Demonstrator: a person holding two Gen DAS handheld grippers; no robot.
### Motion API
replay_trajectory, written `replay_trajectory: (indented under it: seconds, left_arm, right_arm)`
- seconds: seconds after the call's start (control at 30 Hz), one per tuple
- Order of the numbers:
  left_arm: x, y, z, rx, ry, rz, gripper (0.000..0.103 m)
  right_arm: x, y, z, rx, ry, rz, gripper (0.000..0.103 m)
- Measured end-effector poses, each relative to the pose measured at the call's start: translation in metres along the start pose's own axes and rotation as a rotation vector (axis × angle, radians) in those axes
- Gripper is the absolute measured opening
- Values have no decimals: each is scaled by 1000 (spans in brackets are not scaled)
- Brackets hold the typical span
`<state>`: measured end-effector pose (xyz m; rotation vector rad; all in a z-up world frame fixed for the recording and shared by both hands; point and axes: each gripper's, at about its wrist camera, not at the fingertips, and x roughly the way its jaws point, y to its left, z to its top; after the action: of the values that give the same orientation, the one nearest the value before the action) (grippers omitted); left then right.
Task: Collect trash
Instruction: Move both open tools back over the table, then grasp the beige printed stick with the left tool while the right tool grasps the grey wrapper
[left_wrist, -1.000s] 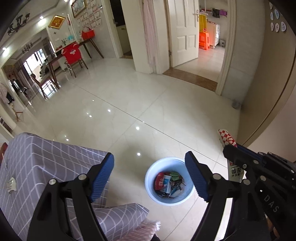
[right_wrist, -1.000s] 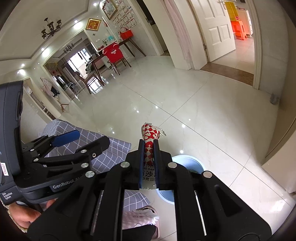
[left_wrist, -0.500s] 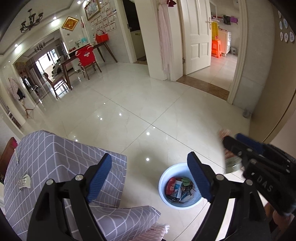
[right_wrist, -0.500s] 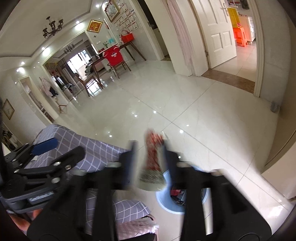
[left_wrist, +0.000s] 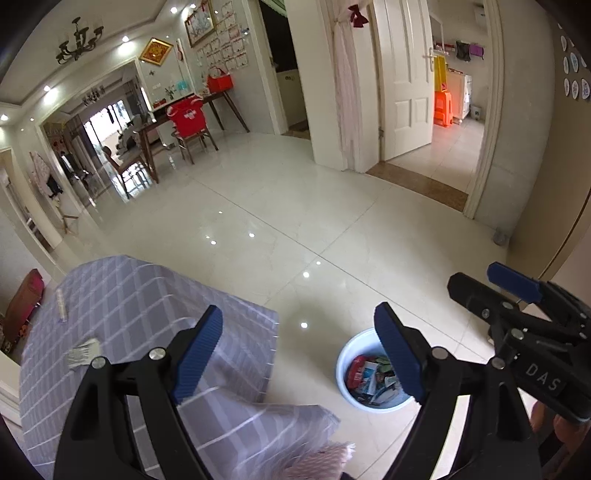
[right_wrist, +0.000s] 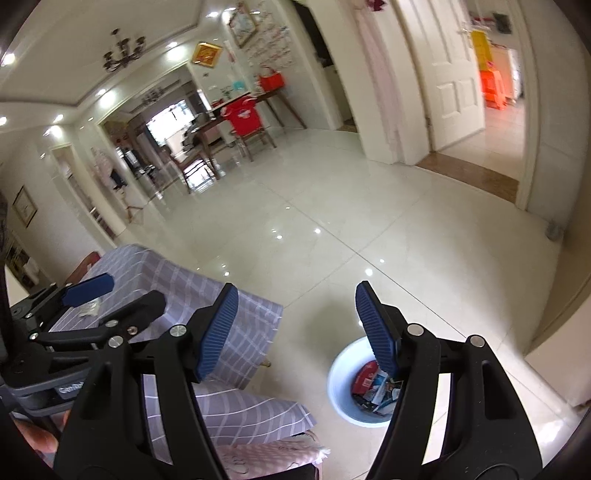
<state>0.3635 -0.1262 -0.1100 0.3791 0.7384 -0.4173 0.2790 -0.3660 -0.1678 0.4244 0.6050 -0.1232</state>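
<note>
A pale blue trash bin stands on the floor, holding several wrappers; it also shows in the right wrist view. My left gripper is open and empty, high above the floor between table and bin. My right gripper is open and empty above the bin; it appears in the left wrist view at the right. A crumpled silver wrapper and a small clear piece lie on the grey checked tablecloth.
The table with the grey cloth fills the lower left. A pink cushion sits below. Glossy tiled floor stretches to a dining table with a red chair and an open white door.
My right gripper opened and let go of the red-and-white wrapper, which is no longer in view. Both grippers tilted up and back from the bin.
</note>
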Motion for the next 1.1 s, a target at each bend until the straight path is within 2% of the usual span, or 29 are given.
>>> replay_trajectory:
  seconds: [0.17,0.4,0.53,0.67,0.87,1.1]
  left_arm:
    - [-17,49,-12,-45,-4,36,83]
    - [-39,154,-50,-183,8,130,83]
    - [-48,218,-78,-278,32,179,83]
    - [-51,275,-103,-367,60,225,83]
    - [-41,322,-120,-429,96,250,83]
    - [-13,356,-118,-450,123,206,83]
  right_arm:
    - [-7,53,-2,-82,-5,63,66]
    - [11,152,-10,-250,48,170,66]
    - [35,216,-22,-374,109,222,66]
    - [74,276,-40,-500,225,287,66]
    - [125,331,-56,-652,285,266,66]
    - [170,363,-63,-746,332,261,66]
